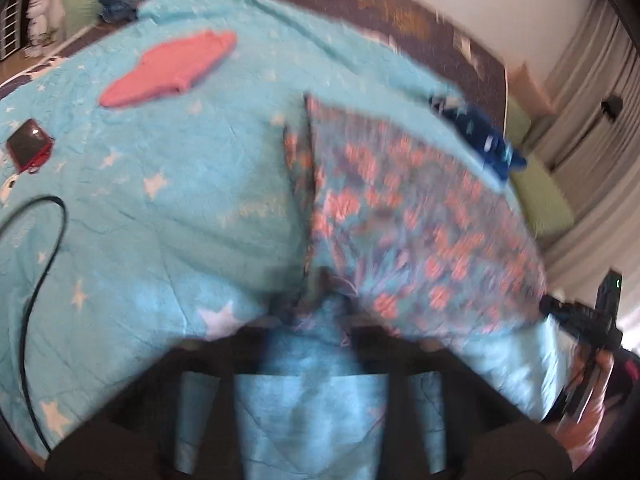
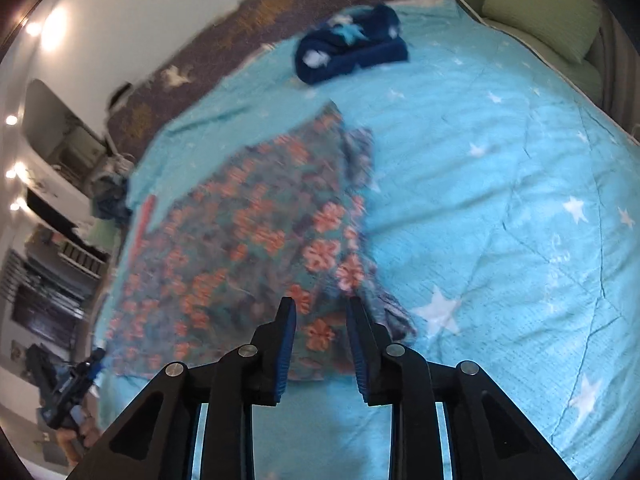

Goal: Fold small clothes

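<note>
Clearly the fold of the floral garment (image 1: 420,208) is the step in hand. Seen from the left wrist, the garment fills the centre and right of the frame, spread on the bed (image 1: 180,184) with its near corner gathered into a bunch at lower centre. The left claw (image 1: 316,328) is blurred at the bottom edge, its jaws drawn nearly together with that bunched corner running in between them, so I judge it to be pinching the cloth. A pink garment (image 1: 168,68) lies flat at upper left, well apart, and a blue garment (image 1: 484,136) sits just past the floral one's far edge at upper right. A phone (image 1: 28,144) and a cable (image 1: 48,248) lie at the left edge. The right claw (image 1: 576,316) shows at the right edge, at the garment's other near corner.

From the right wrist, the floral garment (image 2: 240,240) lies left of centre, and the blue garment (image 2: 352,48) is bundled at upper centre. The right claw (image 2: 320,312) sits over the garment's near right corner with its jaws a modest way apart; cloth shows in the gap but the pads do not press it. The left claw (image 2: 94,364) is at lower left, on the opposite corner.

Next, I judge, the right claw must close on its corner so both corners lift together and carry over evenly toward the far edge.
</note>
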